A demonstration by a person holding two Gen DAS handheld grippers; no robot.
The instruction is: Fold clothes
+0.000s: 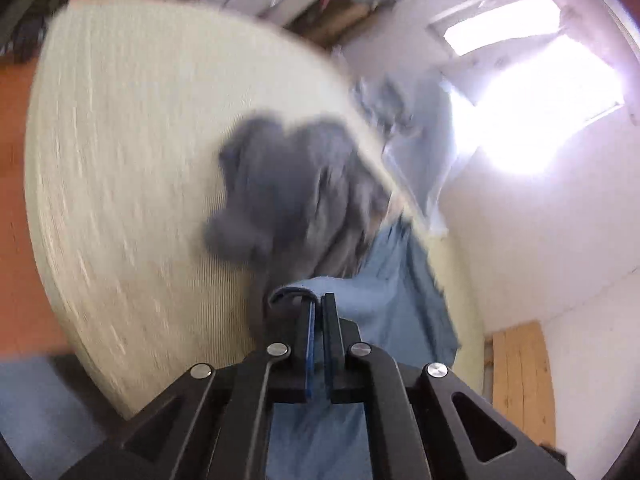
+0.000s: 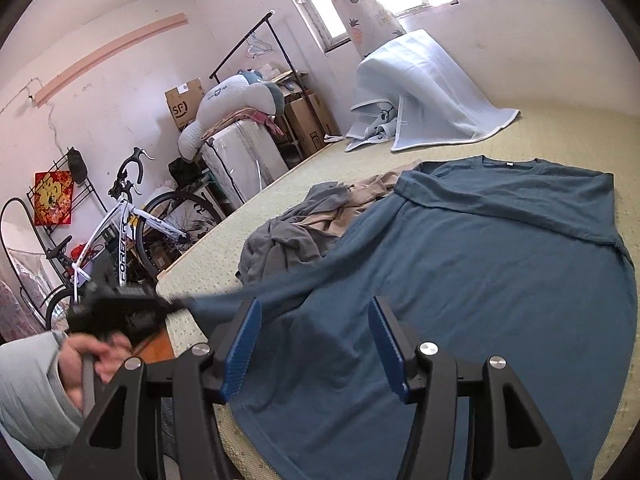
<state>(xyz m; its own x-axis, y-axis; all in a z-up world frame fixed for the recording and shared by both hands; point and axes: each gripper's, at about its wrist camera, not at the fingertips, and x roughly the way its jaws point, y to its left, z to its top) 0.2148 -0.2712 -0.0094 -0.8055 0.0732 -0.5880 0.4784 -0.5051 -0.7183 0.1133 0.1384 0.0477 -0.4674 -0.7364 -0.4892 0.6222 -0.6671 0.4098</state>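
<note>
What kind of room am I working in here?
Most likely a bedroom that doubles as storage: the blue shirt lies on a mat-covered bed, with a bicycle, a clothes rack and cardboard boxes along the wall.

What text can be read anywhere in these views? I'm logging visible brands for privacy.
"SF" on the cardboard box by the wall.
"FOREVER" on the white bicycle frame.
A gold character on the red wall hanging: too small to read.
Small neck label on the blue T-shirt: too small to read.
Left wrist view: too blurred, nothing legible.
</note>
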